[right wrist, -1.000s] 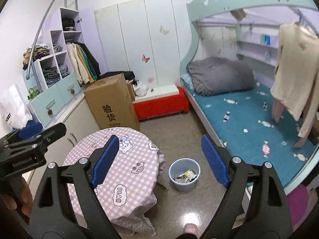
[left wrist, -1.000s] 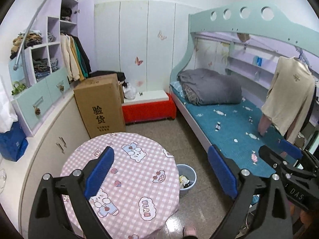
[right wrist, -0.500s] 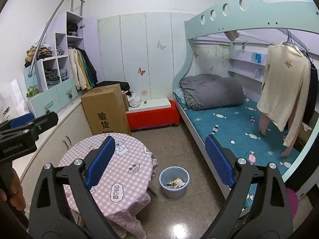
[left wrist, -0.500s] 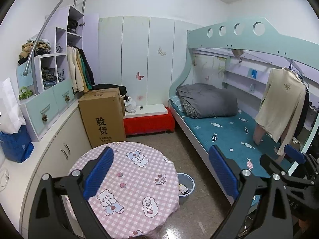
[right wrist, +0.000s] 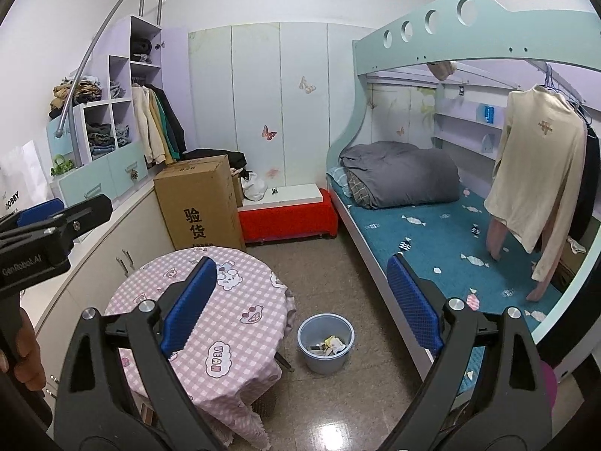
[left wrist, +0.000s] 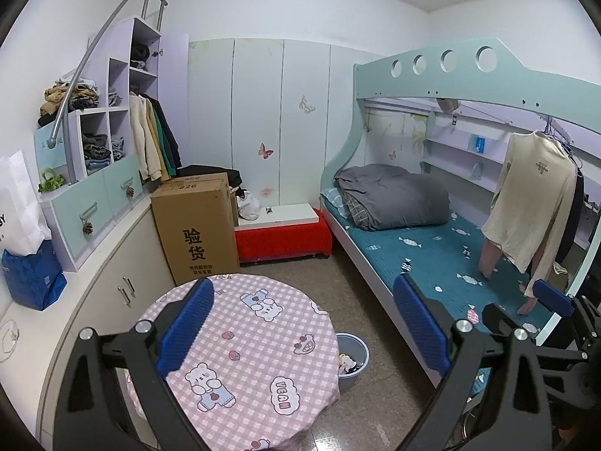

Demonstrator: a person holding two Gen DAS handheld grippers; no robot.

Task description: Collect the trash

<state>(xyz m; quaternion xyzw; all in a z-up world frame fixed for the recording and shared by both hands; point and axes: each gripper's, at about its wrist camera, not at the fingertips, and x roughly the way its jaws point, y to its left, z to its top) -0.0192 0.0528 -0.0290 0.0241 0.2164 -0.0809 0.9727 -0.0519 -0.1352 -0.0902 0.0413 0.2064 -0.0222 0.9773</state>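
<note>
small bedroom with pale wardrobe panels (right wrist: 278, 112) bearing butterfly stickers, a mint bunk bed (right wrist: 450, 225) on the right and a stepped shelf unit (left wrist: 94, 173) on the left. a round table (right wrist: 210, 315) wears a pink checked cloth printed with bears and the word "vegan". beside it on the tiled floor stands a blue trash bin (right wrist: 326, 342) with scraps of litter inside. a tall cardboard box (left wrist: 195, 233) against the cabinets shows "826" on its top flap and large chinese characters on its side. a white bag (right wrist: 18, 184) at far left reads "dobby". the left gripper (left wrist: 304, 327) is spread wide with nothing between its blue pads; its body reads "genrobot.ai". the right gripper (right wrist: 300, 300) likewise stands wide apart and empty, above the bin.
</note>
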